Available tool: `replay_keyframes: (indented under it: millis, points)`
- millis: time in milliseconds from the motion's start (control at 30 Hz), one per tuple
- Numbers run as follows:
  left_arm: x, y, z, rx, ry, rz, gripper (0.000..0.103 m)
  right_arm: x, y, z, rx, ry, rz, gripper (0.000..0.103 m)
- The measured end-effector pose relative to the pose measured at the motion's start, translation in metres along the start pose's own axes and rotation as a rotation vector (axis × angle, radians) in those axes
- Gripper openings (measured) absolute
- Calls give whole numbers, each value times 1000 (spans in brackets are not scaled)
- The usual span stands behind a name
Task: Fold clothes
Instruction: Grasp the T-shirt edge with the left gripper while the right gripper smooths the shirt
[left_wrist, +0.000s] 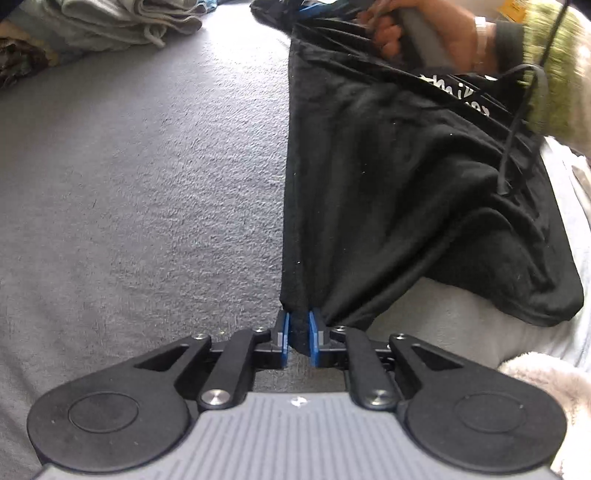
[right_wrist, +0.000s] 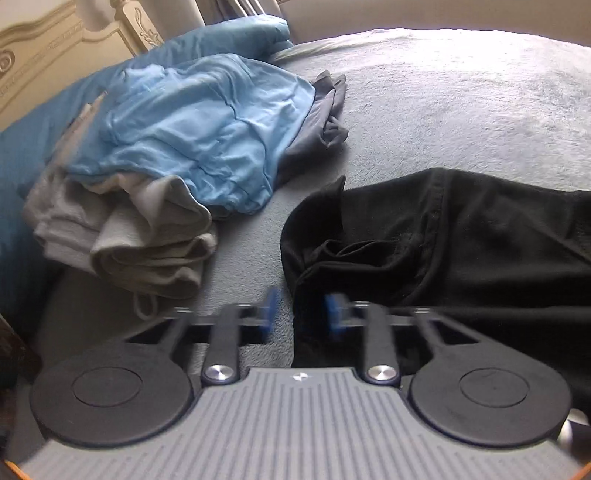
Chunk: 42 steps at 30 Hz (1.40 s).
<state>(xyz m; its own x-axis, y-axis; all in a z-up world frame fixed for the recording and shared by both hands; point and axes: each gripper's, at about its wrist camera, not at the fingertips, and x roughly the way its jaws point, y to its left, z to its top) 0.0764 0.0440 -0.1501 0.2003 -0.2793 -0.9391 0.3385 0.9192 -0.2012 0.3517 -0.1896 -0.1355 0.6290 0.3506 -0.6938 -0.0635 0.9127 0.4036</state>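
Left gripper (left_wrist: 298, 338): one. Two blue pads, nearly together, clamped on a bunched corner of the black garment (left_wrist: 399, 192).

Right gripper (right_wrist: 300, 312): one. Two blue pads standing apart, blurred; the garment's near edge lies between them, and no pad presses on it. In the left wrist view a hand (left_wrist: 436, 37) holds this gripper's grey handle at the garment's far end; one watch (left_wrist: 480, 37) on the wrist, one green sleeve (left_wrist: 554, 66), one black cable (left_wrist: 517, 125) hanging over the cloth.

Black garment: one. It has white lettering near the far end. It stretches from the left pads towards the hand, its long left edge taut and straight, the rest draped in folds to the right. It lies on the grey blanket (left_wrist: 147, 184).

Pile beside the garment, well apart from it, in the right wrist view:
- blue cloth (right_wrist: 207, 129), one, crumpled, uppermost;
- grey cloth (right_wrist: 147, 240), one, folded, with a drawcord;
- dark grey cloth (right_wrist: 325, 122), one, under the blue.

Headboard (right_wrist: 55, 62): one, carved, cream, behind the pile.
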Motion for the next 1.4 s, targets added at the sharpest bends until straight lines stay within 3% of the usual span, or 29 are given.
replay_keyframes:
  millis: [67,133,367,567,700,800,900,1033,1167,1267,1367,1400]
  points:
    - [1,0,0,5,13,16,21,-22,-6,-2,22,-32,-11,63]
    - [-1,3,-1,3,23,37,43,-48,-14,-8,63,-57,-23,65]
    - [-14,19,-6,-56,7,62,45,-140,-40,-68,252,-60,29,65]
    - [-4,31,0,-177,-32,-115,45,-172,-31,-136,283,-6,99,65]
    - [12,32,-6,-199,-57,-152,34,-170,-29,-161,269,-43,142,65]
    - [10,37,-15,-248,-120,-180,26,-164,-31,-169,276,-92,194,65]
    - [9,43,-20,-304,-160,-197,8,-166,-32,-173,293,-133,222,64]
    - [-3,53,-23,-392,-225,-216,6,-175,-33,-178,315,-191,251,64]
    - [-9,60,-19,-402,-265,-173,7,-215,-39,-185,333,-259,209,64]
    - [-2,57,-12,-392,-256,-137,9,-257,-52,-193,380,-307,128,64]
    - [-4,54,-8,-382,-274,-100,24,-308,-73,-207,462,-360,33,65]
    - [-9,52,-9,-377,-294,-79,37,-325,-80,-214,492,-375,-1,65]
